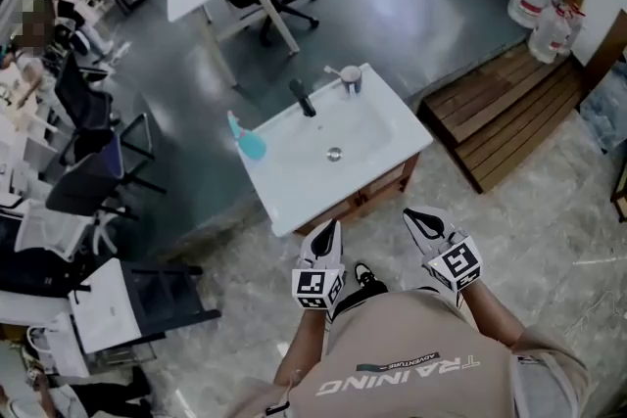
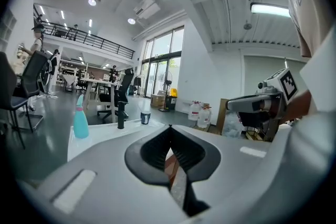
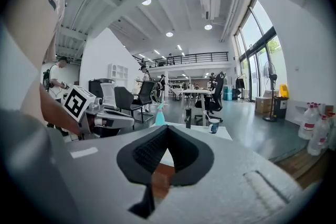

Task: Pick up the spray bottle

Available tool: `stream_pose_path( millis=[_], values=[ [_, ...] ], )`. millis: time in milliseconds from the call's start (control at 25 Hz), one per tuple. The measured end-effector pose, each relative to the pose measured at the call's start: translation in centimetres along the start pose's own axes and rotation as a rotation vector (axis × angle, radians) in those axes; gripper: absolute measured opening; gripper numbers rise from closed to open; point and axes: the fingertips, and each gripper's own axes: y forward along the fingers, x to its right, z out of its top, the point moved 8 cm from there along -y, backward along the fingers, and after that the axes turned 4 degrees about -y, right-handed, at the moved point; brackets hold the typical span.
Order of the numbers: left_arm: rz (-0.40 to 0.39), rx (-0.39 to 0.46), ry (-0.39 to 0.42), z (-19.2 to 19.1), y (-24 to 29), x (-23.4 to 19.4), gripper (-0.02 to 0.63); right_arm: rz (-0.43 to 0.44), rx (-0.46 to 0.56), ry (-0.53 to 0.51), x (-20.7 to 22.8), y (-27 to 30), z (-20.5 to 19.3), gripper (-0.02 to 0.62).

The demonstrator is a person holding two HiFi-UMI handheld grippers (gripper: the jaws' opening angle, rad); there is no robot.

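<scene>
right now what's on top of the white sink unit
A teal spray bottle at its left edge, a black faucet and a cup along the back. The cabinet below is mostly hidden.

White sink counter (image 1: pixel 294 196) on a wooden cabinet (image 1: pixel 380 190). The unit stands where the grey floor (image 1: pixel 196 162) meets the pale marbled floor (image 1: pixel 549 201).

3 things stand on the counter rim:
- teal spray bottle (image 1: pixel 250 144), upright, at the left edge beside the basin (image 1: pixel 362 127)
- black faucet (image 1: pixel 303 99), behind the basin
- cup (image 1: pixel 351 79), far corner, a pale stick leaning out

1 drain (image 1: pixel 334 153) mid-basin.
</scene>
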Motion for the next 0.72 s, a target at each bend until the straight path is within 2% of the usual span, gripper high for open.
stream_pose_path(
  millis=[240,480,720],
  values=[
    [-0.028,0.002,0.011,1.0,1.8,-3.8,0.018,-0.036,-0.035,0.044,0.3,3.6,-0.2,0.003],
    [0.019,-0.031,-0.01,1.0,1.9,-7.2,0.018,-0.015,-0.031,0.041,0.7,6.7,1.0,0.003],
    [0.088,-0.045,-0.03,1.2,3.1,-8.9,0.018,0.046,-0.058,0.057,2.3,9.5,0.7,0.003]
  ],
)
